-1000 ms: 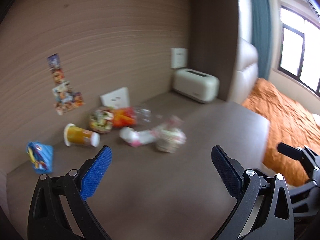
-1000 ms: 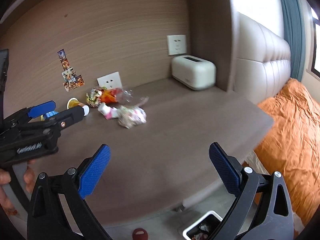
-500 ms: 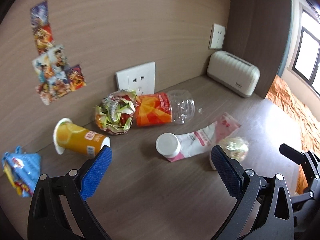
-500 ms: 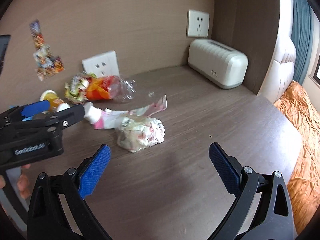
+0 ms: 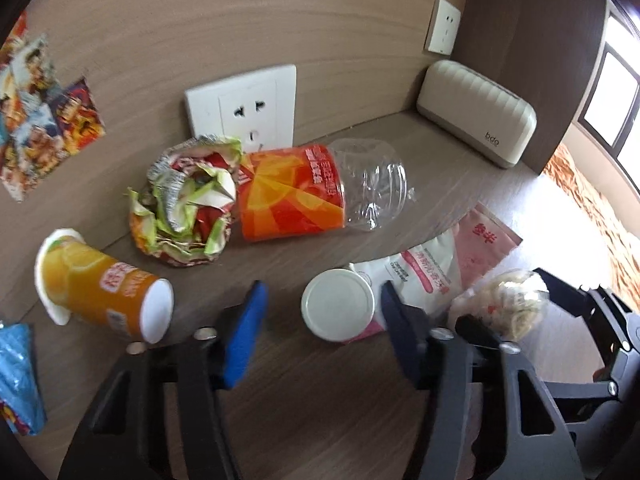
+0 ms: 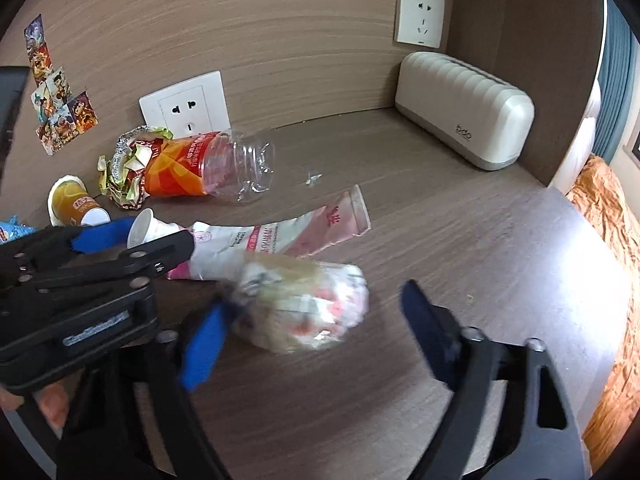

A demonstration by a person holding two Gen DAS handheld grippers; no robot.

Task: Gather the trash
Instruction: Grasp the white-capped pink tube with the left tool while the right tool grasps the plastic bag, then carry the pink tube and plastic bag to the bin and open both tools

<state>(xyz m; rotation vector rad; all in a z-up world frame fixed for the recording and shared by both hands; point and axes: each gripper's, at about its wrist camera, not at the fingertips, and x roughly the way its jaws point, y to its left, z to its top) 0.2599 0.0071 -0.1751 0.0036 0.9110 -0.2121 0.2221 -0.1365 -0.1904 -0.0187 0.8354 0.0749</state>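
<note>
Tools, two: left tool [image 5: 320, 332] closing around one white-capped tube [image 5: 338, 305], right tool [image 6: 308, 344] around one crumpled wrapper [image 6: 304, 308].

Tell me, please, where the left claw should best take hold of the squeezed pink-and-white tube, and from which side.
Probably at the round white cap. The tube lies flat with its cap end toward the left claw, whose jaws have just been closing and already straddle the cap from above. The body is flattened and soft; the cap is rigid.

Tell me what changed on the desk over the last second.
Both grippers moved in toward the trash, jaws closing: left gripper around the white-capped pouch, right gripper around the crumpled wrapper; no firm grip visible. The trash stayed put.
</note>
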